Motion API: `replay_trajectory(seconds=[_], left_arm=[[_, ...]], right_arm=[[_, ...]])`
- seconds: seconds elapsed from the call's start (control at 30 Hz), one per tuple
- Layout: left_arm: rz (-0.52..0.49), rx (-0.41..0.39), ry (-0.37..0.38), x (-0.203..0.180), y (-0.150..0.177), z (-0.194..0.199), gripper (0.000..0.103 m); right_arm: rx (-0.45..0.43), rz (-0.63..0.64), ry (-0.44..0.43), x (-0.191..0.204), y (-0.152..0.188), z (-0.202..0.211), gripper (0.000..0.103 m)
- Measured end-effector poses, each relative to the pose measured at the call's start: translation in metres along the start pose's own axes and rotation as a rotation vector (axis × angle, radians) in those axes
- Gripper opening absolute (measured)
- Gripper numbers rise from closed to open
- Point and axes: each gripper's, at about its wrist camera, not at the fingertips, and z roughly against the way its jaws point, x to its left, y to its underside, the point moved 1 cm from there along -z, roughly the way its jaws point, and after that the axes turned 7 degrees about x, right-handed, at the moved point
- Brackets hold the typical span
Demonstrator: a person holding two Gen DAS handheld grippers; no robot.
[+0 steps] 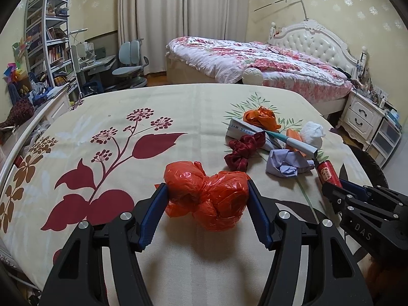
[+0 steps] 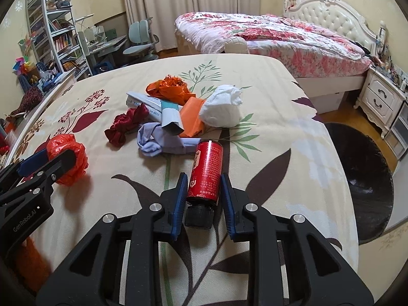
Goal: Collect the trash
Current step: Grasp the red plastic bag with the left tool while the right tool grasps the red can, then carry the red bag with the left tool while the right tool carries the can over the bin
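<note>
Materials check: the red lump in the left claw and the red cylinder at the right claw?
Red lump: thin plastic film, probably a bag; glossy, crinkled, slightly translucent.
Red cylinder: rigid, likely metal or coated card; smooth printed wrap with a sheen streak, black ribbed cap that looks plastic. Shell material uncertain.

This is a bedroom in a home. A bed with a flowered quilt and a white padded headboard stands by long curtains. Right of the bed is a white nightstand; far to its left are a study desk, a swivel chair and a full bookshelf.
</note>
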Motion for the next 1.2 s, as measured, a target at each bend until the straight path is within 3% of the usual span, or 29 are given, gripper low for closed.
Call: replay_trajectory(seconds=[0.6, 1.2], left_arm=[[-0.058, -0.062, 0.102, -0.048, -0.011, 0.024, 0.062], [-0.209, -0.134, 0.269, -0.163, -0.041, 0.025, 0.062]], right_arm=[[-0.103, -0.086, 0.066, -0.055, -0.003, 0.041, 0.026], [-0.188, -0.196, 0.218, -0.146, -0.007, 0.070, 0.026]])
